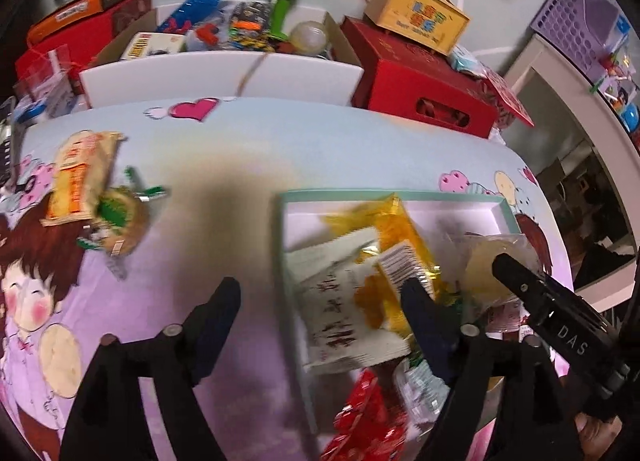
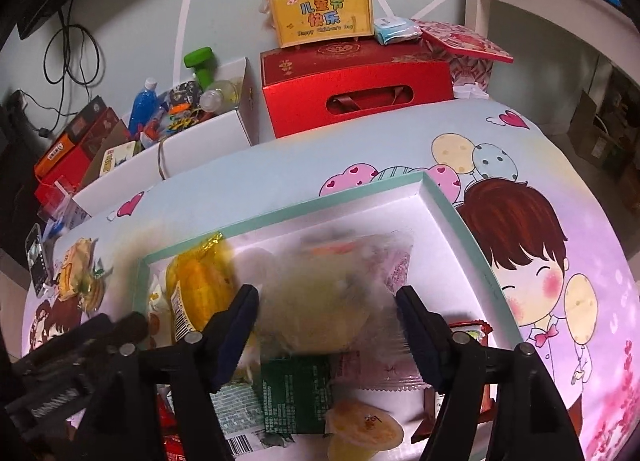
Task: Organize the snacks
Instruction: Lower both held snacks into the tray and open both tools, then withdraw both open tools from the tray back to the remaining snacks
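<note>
We hold our right gripper wide open over a blurry clear snack bag in the box, so we should let it settle flat, while our left gripper hangs open, empty.

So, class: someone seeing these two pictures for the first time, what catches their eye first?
Probably the mint-rimmed tray heaped with snack packets, sitting on a cartoon-printed cloth. Next, the red gift box behind it with a yellow carry box on top. Two snacks lie apart, left of the tray.
</note>
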Motion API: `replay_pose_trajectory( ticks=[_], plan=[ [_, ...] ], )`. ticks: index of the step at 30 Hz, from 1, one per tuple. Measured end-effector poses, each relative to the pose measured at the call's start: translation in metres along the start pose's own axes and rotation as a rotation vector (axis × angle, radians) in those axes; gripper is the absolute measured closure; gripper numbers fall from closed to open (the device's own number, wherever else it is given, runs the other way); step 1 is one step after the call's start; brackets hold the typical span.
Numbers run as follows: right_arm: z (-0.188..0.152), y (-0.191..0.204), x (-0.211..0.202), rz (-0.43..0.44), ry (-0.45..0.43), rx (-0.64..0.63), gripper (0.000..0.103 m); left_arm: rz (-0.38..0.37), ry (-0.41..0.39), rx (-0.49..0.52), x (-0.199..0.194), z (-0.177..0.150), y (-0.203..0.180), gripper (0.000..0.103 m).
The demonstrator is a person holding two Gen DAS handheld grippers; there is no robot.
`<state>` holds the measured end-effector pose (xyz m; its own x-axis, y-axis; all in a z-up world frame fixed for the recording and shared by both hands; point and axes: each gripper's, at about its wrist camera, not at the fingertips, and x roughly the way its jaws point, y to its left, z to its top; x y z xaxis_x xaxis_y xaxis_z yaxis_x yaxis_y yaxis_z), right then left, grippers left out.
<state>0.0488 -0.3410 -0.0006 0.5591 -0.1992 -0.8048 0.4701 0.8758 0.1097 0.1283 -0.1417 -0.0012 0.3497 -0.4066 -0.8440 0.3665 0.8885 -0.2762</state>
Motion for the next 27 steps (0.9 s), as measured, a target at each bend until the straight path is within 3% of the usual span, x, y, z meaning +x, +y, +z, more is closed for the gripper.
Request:
replay_pose_trajectory(
  ticks=[5, 7, 12, 15, 27],
  plan=[
    [-0.001, 0.009, -0.001, -0.032, 0.003, -0.04, 0.014, 0.052, -0.032, -0.057, -0.014, -0.001, 0.03, 0.018],
    [-0.001, 0.011, -0.002, -0.032, 0.006, -0.049, 0.014, 0.085, -0.04, -0.079, -0.016, -0.002, 0.042, 0.009],
    [-0.004, 0.02, 0.0, -0.036, 0.01, -0.084, 0.013, 0.131, -0.034, -0.138, -0.014, -0.006, 0.068, 0.009],
    [-0.005, 0.025, 0.0, -0.042, 0.003, -0.097, 0.0, 0.137, -0.029, -0.146, -0.013, -0.007, 0.073, 0.009],
    [-0.008, 0.035, -0.002, -0.047, 0.006, -0.099, 0.0, 0.184, -0.058, -0.138, -0.024, -0.009, 0.084, 0.009]
  ],
)
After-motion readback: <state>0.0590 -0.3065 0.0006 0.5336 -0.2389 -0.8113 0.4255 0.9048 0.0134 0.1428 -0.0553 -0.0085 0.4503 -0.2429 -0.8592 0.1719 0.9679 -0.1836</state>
